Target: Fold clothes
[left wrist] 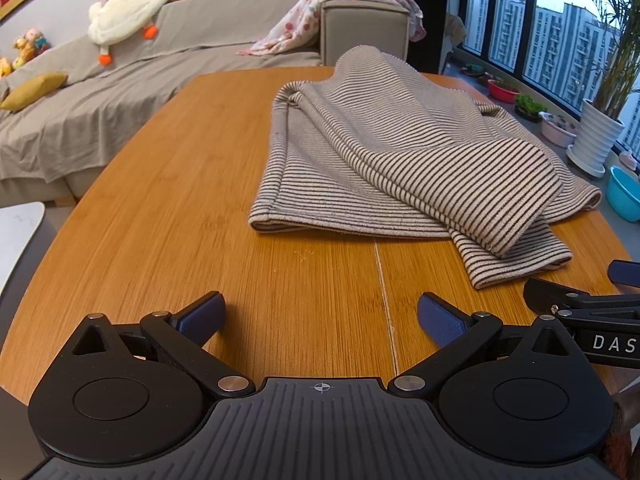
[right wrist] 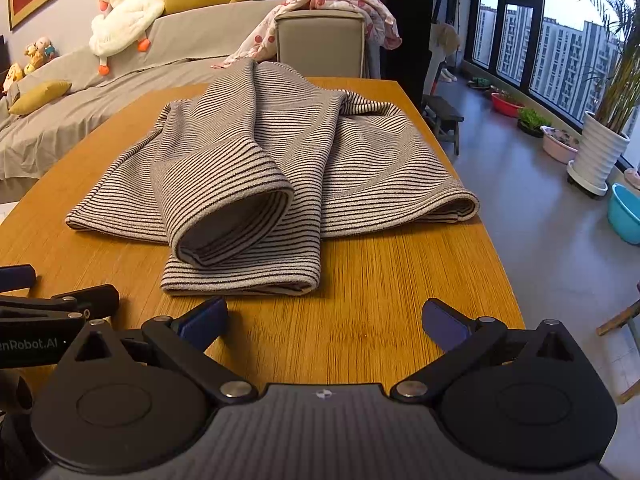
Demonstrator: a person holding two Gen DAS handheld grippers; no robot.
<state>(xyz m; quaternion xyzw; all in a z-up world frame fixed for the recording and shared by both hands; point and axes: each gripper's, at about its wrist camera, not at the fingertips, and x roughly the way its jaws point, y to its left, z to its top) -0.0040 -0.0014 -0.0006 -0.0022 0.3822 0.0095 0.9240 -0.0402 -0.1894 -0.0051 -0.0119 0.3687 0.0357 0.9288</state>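
A striped sweater [left wrist: 404, 148] is laid on the wooden table [left wrist: 180, 216], on the far half of it and more to the right side in the left wrist view. The garment is partly folded: both sleeves are brought over the body, and one sleeve cuff [right wrist: 236, 220] is seen lying on top of the other sleeve, with its opening turned toward the right wrist camera. The lower sleeve end [right wrist: 244, 280] reaches nearest to the table edge where the grippers are.

The left gripper [left wrist: 322, 314] is held above the bare wood, near the front edge of the table. Its jaws are spread wide and nothing is gripped between them; the blue pads [left wrist: 204, 316] are seen well apart. The sweater is not touched by it.

The right gripper [right wrist: 325, 316] is held in the same manner, with jaws spread wide and empty. It is placed just in front of the lower sleeve end, near but apart from the cloth. In each wrist view a part of the other gripper is seen at the edge of the picture, so the two tools are side by side.

Behind the table a grey sofa [left wrist: 120, 92] is seen, with a plush duck [left wrist: 124, 8] on it.
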